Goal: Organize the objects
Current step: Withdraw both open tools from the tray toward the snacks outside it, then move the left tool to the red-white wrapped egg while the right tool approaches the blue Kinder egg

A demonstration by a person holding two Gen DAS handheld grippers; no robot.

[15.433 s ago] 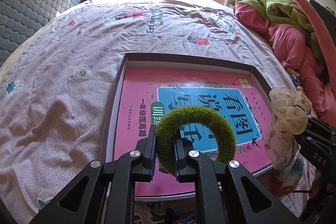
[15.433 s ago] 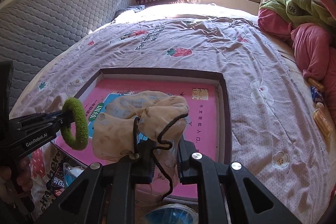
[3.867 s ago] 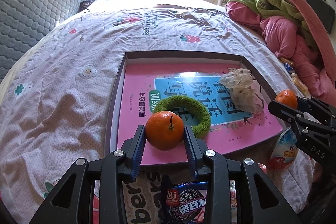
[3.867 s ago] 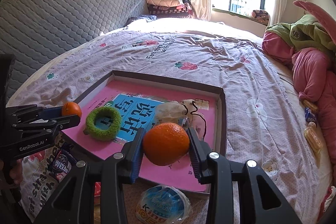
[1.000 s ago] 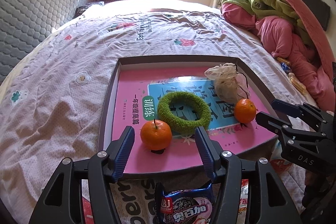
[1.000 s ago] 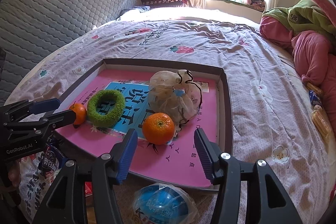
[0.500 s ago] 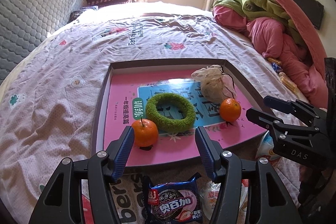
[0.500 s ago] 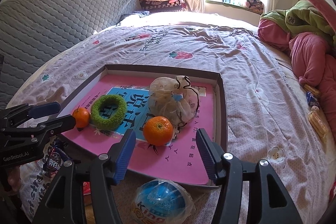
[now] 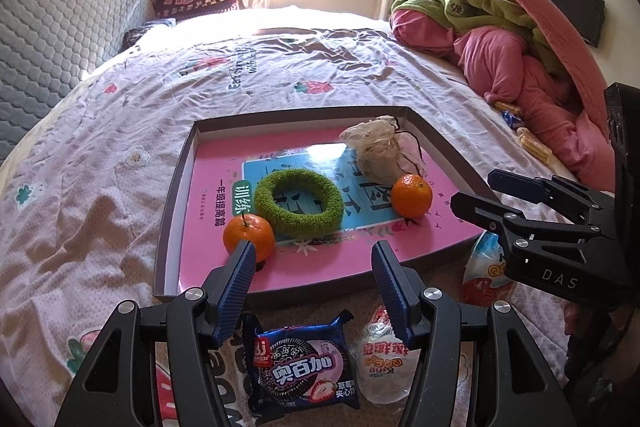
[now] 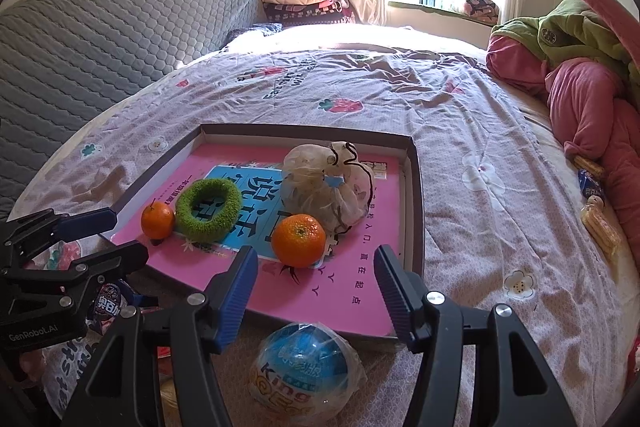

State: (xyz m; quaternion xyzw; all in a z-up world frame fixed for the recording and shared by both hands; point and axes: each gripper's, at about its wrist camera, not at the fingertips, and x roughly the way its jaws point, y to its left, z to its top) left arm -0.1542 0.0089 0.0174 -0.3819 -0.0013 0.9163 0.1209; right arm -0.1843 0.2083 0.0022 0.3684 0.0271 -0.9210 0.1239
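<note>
Left wrist view: cookie packet [image 9: 302,365] lies at 6 o'clock, just below my left gripper [image 9: 314,281], long axis 9-to-3, outside tray; I judge it next pick, left nearer. Left jaws spread, empty. Right gripper [image 10: 316,285] spread, nothing between; blue-wrapped ball [image 10: 306,373] at its 6. Tray [image 9: 172,203] at 12 holds green ring [image 9: 299,203], two oranges, mesh pouch [image 9: 378,155] on pink book.
</note>
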